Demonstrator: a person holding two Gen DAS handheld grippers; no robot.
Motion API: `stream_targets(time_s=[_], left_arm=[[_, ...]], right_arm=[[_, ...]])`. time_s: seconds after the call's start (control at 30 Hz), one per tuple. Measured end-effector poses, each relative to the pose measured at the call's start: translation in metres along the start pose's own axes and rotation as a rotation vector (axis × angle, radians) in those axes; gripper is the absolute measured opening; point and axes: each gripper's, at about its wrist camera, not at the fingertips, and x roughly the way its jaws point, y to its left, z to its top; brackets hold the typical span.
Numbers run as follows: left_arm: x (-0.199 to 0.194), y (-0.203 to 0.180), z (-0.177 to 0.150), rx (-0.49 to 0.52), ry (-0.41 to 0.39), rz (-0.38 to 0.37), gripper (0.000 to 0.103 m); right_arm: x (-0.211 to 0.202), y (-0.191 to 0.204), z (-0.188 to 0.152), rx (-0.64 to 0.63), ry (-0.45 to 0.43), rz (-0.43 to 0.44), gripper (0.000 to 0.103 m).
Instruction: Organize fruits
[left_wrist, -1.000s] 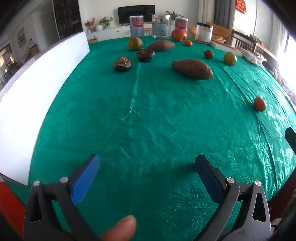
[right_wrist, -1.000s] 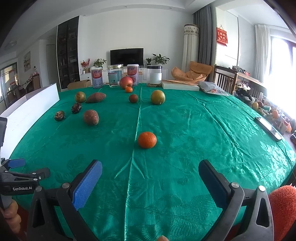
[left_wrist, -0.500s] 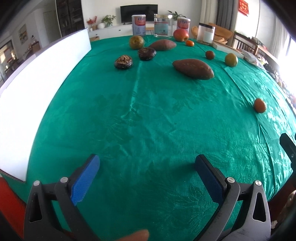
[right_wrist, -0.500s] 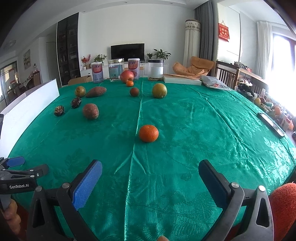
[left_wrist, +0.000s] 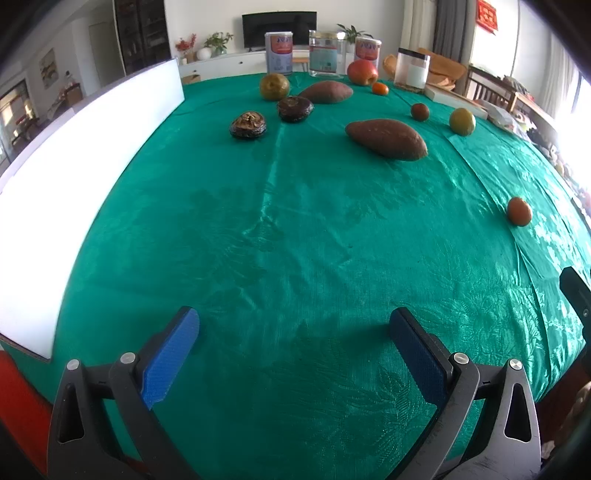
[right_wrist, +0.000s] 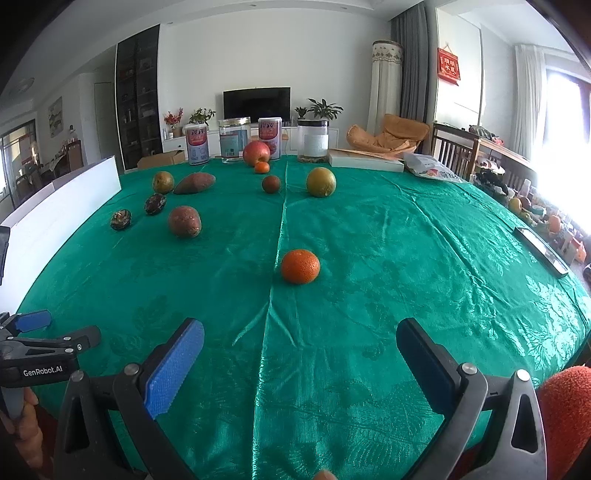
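Green patterned cloth covers the bench (right_wrist: 406, 229) of a living room where we work. Our right tool (right_wrist: 300, 354) hovers low over the near edge, jaws spread wide with nothing between them; our left tool (left_wrist: 294, 345) is equally spread and empty. Just ahead of the right tool lies a bright, dimpled orange (right_wrist: 300, 266). Farther out we see a reddish-brown sweet potato (left_wrist: 386, 138), two dark wrinkled fruits (left_wrist: 248, 124), a yellow-green round fruit (right_wrist: 321, 181), a red apple (right_wrist: 256, 153) and a small tangerine (right_wrist: 261, 167), well apart. Labelled canisters (right_wrist: 197, 143) stand along the far edge; a white board (left_wrist: 74, 162) flanks the left.
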Motion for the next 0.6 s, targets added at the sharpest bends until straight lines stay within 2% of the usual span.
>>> stream_targets(time_s=[0.27, 0.43, 0.6], left_arm=[[0.000, 0.001, 0.001, 0.008, 0.012, -0.010, 0.103], [0.001, 0.002, 0.003, 0.031, 0.034, -0.030, 0.103], [0.001, 0.011, 0.013, -0.001, 0.059, -0.097, 0.103]], right_arm=[[-0.004, 0.000, 0.002, 0.007, -0.016, -0.002, 0.103], [0.000, -0.003, 0.002, 0.019, 0.008, 0.003, 0.103], [0.000, -0.008, 0.006, 0.043, 0.007, 0.023, 0.103]])
